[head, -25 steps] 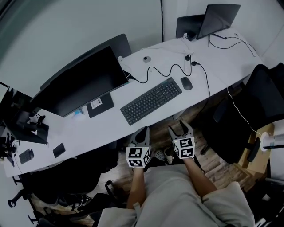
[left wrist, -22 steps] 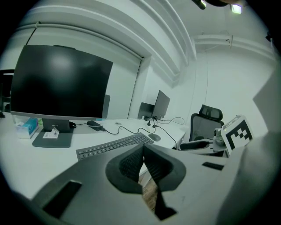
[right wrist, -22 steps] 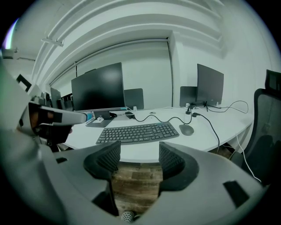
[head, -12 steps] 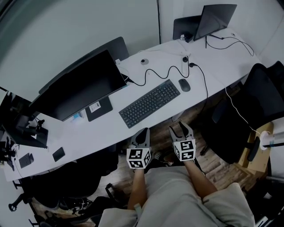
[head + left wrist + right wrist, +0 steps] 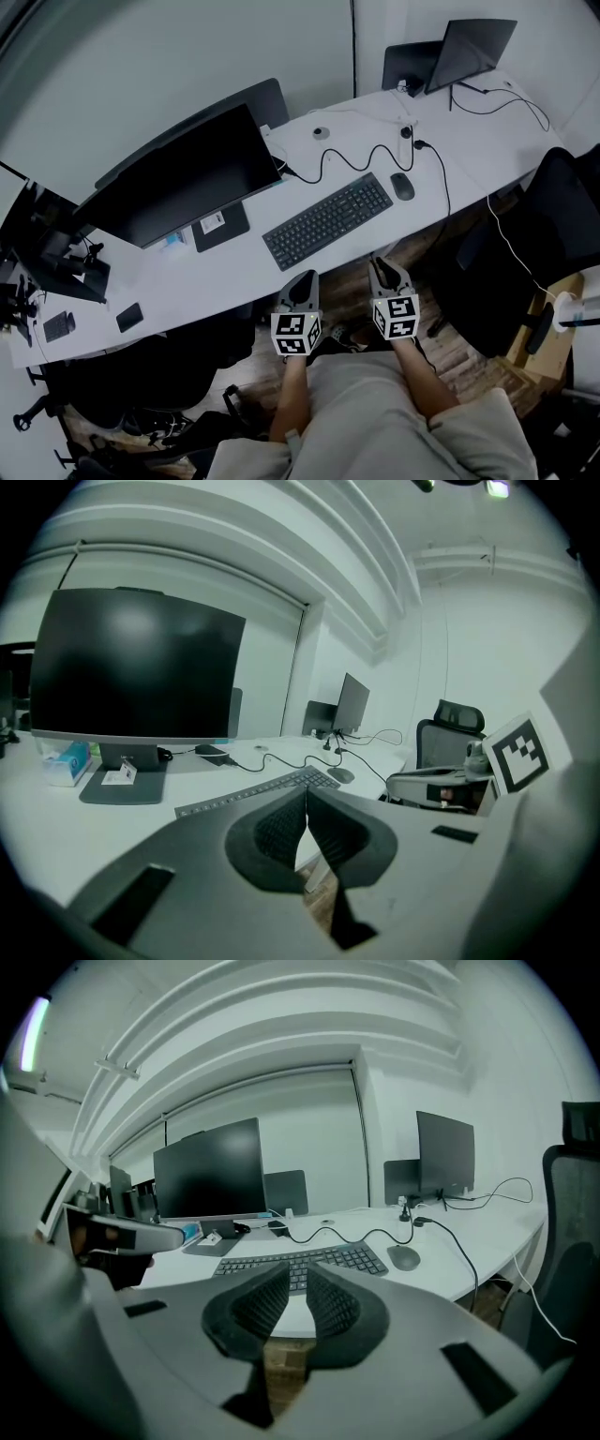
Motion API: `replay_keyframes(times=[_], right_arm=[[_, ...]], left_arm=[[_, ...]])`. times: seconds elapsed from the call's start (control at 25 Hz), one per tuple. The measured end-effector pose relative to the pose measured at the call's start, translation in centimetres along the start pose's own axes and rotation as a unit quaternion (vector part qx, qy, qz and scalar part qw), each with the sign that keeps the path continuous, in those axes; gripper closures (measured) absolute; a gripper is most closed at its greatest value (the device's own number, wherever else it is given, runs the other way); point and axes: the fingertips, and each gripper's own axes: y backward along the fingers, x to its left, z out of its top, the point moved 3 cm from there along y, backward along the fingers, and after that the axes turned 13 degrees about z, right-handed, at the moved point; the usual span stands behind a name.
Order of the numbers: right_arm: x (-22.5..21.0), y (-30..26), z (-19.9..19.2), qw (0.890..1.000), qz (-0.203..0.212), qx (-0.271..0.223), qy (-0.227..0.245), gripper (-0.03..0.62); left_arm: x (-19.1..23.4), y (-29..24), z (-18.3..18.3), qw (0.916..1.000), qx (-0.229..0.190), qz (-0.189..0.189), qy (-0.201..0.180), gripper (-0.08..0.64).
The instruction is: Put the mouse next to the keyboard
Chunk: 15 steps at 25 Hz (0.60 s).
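Mouse (image 5: 402,186) sits on the white desk (image 5: 234,272) right of centre in the head view, just beside the keyboard's (image 5: 328,219) right end. It looks light, rigid and smooth, so its narrow flanks likely give the surest pinch. Lower down, the left gripper (image 5: 302,281) is closed and empty; the right gripper's (image 5: 386,270) jaws are closing on nothing.

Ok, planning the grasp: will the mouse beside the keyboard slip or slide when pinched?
Probably slippery: the mouse looks smooth and domed, so a pinch may skid off its curved sides. It looks small with no cable visibly attached, so likely light, gliding easily on the smooth white desk.
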Motion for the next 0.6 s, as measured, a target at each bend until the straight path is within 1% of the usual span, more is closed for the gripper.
replay_keyframes(times=[0.2,0.36,0.6], right_arm=[[0.09,-0.1,0.63,1.0,0.001,-0.015,0.003,0.579],[-0.33,0.14,0.85,1.0,-0.009,-0.027,-0.001,0.584],[-0.25,-0.04,0.67,1.0,-0.006,-0.024,-0.002,0.584]], left_arm=[[0.49,0.17,0.17,0.9999,-0.004,0.011,0.001,0.537],[0.66,0.36,0.11,0.9998,-0.007,0.016,0.003,0.537],[0.7,0.58,-0.01,0.9998,-0.006,0.019,0.002,0.537]])
